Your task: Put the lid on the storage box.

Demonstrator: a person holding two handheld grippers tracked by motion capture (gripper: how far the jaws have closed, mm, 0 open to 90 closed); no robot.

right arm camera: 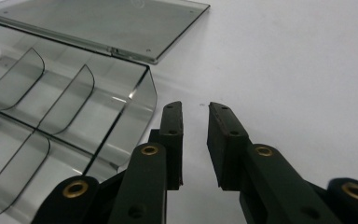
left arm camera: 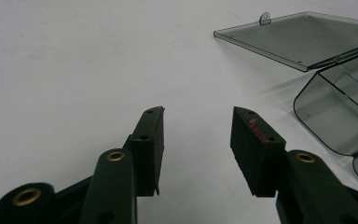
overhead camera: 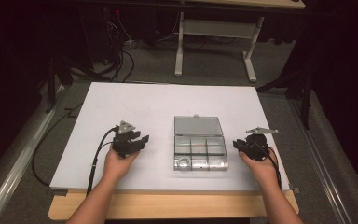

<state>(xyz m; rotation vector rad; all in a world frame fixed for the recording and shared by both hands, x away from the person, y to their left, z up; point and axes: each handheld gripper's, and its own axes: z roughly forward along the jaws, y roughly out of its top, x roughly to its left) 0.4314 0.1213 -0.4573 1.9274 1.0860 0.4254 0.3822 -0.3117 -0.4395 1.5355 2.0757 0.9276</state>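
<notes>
Both grippers carry nothing. High view: left gripper (overhead camera: 137, 140) sits on the white table (overhead camera: 135, 100) well left of the clear compartment box (overhead camera: 200, 150), jaws apart with nothing between them. Right gripper (overhead camera: 240, 144) is just off the box's right edge, not touching it. The box lies mid-table with its lid (overhead camera: 198, 125) swung flat back on the far side. Its tray is split into small cells; a pale round shape shows in the near-left cell, too small to name, and the rest look empty.

Left gripper view: jaws spread over bare table, pads clean of any load, and the box (left arm camera: 340, 112) is off at the right with the lid (left arm camera: 303, 37) flat beyond it.

Right gripper view: jaws stand a narrow gap apart, pinching nothing; the box's rounded corner (right arm camera: 135, 107) is just beside the left jaw, the curved dividers are visible, and the cells in sight are empty.

Judgement: the box is open and both hands stand clear of it, so this reads as a between-steps pause. Next move likely calls for bringing something to fill the cells, or for reaching the lid's far edge to fold it shut. The thin clear lid will want a careful, shallow grip.
</notes>
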